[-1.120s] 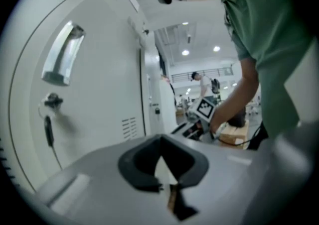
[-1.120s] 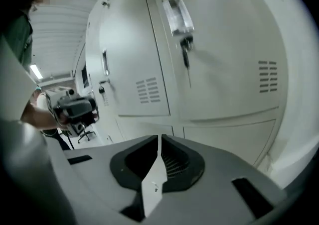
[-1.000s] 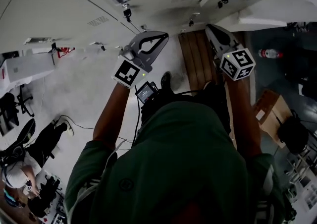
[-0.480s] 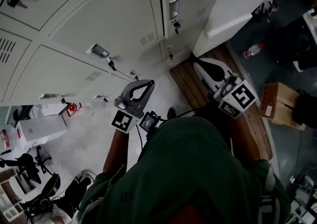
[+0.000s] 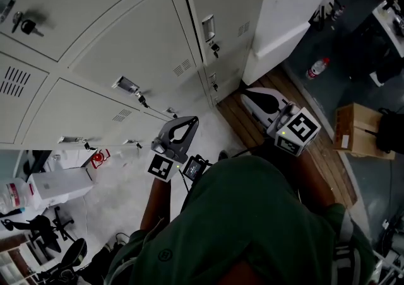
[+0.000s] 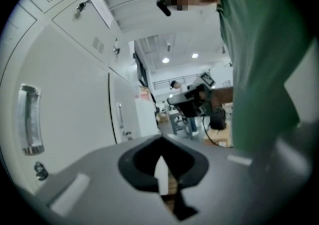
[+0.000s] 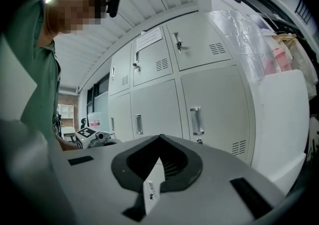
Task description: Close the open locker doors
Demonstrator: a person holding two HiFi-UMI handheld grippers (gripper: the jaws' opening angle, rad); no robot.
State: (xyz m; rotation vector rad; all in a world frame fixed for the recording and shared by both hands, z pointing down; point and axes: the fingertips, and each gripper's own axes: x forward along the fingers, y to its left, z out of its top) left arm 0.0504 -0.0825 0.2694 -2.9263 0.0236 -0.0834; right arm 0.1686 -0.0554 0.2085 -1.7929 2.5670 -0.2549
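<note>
Arms both out level: left gripper (image 5: pixel 187 123) at 11 o'clock, right gripper (image 5: pixel 249 96) at 1, each claw pressed together on nothing. Bare floor (image 5: pixel 218 127) sits between them. Farther out, locker doors (image 5: pixel 145 44) at 11 all look flush.

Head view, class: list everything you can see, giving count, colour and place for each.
Locker doors: several, pale grey, top left.
White unit: one, white, right of the lockers.
Bottle: one, clear with red label, floor at right.
Cardboard box: one, brown, floor far right.
Wooden strip: one, brown, floor under the person.
Shirt: one, green, bottom centre.
Left gripper: one, grey, centre, shut.
Right gripper: one, white, right of centre, shut.
</note>
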